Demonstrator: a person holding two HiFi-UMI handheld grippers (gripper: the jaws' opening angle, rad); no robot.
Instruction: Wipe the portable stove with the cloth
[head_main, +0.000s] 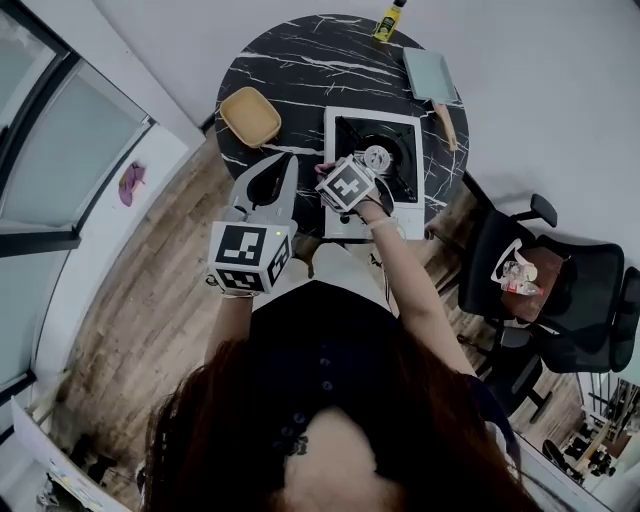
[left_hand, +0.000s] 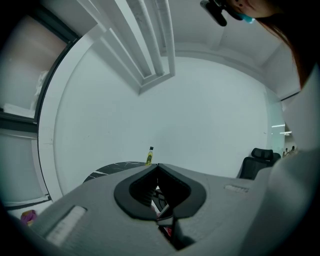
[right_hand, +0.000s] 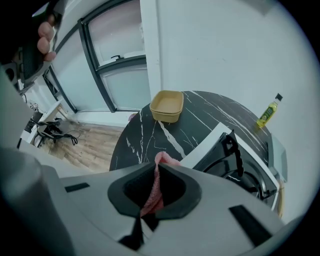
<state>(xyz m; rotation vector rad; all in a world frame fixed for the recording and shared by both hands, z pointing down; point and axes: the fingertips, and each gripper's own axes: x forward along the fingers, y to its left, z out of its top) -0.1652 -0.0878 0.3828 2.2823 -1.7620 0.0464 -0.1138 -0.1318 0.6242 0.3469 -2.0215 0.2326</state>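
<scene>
Head cam down, L/R cams low, fwd, all share table (head_main: 290, 60)

Light dim, cool, even; shadows faint. Left gripper view and right gripper view bow strongly at the edges, with black vignetted corners. Head view: my hair (head_main: 300, 430) blurs soft in the foreground.

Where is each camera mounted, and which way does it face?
Left gripper view: on the left gripper, tilted up at wall; shut jaws show.
Right gripper view: on the right gripper, across table toward bowl and stove; jaws grip cloth.
Head view: on the head, steeply down at table; hair, forearms, grippers.
Shared: yellow bottle in all three.
</scene>
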